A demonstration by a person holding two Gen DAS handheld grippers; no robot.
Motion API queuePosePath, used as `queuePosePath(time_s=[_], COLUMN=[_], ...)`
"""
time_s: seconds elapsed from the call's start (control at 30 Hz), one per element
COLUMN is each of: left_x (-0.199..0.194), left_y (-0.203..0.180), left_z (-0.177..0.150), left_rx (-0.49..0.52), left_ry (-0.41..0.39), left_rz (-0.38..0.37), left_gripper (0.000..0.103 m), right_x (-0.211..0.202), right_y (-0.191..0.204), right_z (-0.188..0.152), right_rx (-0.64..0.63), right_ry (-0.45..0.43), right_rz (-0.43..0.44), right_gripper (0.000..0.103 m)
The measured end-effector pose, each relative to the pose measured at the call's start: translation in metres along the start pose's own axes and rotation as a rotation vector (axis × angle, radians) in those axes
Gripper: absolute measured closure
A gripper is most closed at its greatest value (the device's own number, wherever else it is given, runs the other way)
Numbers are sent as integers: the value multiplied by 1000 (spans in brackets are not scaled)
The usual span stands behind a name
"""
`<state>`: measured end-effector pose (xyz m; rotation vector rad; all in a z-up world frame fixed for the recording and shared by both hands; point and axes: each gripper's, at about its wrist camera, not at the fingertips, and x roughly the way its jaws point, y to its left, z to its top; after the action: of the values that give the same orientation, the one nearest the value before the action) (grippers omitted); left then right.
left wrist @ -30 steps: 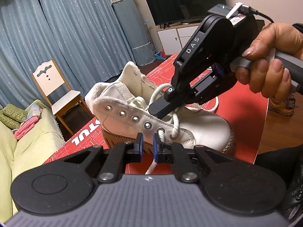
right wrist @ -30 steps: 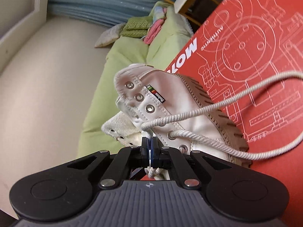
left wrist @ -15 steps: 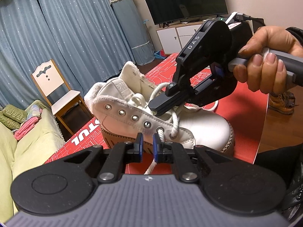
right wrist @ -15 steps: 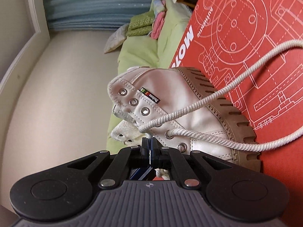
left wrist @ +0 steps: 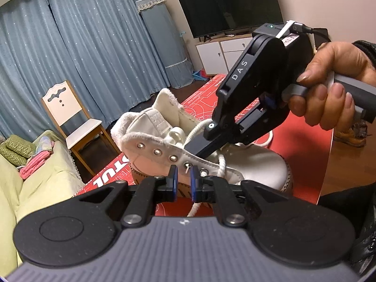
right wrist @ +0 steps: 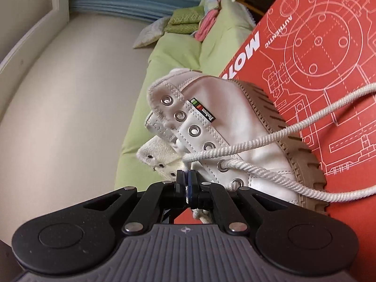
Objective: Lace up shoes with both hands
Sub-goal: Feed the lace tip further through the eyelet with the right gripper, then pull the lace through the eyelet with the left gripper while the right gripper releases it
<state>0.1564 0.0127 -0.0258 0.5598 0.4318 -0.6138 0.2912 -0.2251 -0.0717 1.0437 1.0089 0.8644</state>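
The red mat (left wrist: 303, 145) spans the centre and right of the left wrist view. The white shoe (left wrist: 256, 164) lies on it at centre frame, tilted onto its side. The white lace (right wrist: 293, 134) runs from the eyelets toward the right edge of the right wrist view. The right gripper (left wrist: 188, 149), held by a hand (left wrist: 333, 87) at upper right, has its jaws starting to part; a pale sliver of lace tip appears between them. The left gripper (left wrist: 182, 180), at lower centre, stands partly spread with a lace end between its pads; contact cannot be determined.
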Motion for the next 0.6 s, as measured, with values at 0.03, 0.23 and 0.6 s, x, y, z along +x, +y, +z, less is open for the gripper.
queuePosePath(time_s=[0.03,0.23,0.6], left_x=[1,2,-29], left_y=[0,2,1], left_z=[1,2,-8], left_rx=[6,10,153], left_ry=[2,-2,123], left_rz=[-5,-36,119], left_gripper=[94,103,103], right_x=[-2,-4,-15], right_y=[-3,-10,78], right_z=[0,-2,-43], right_rx=[13,42,-709], right_ry=[4,3,-2], right_rz=[8,34,-318], right_gripper=[102,102,93])
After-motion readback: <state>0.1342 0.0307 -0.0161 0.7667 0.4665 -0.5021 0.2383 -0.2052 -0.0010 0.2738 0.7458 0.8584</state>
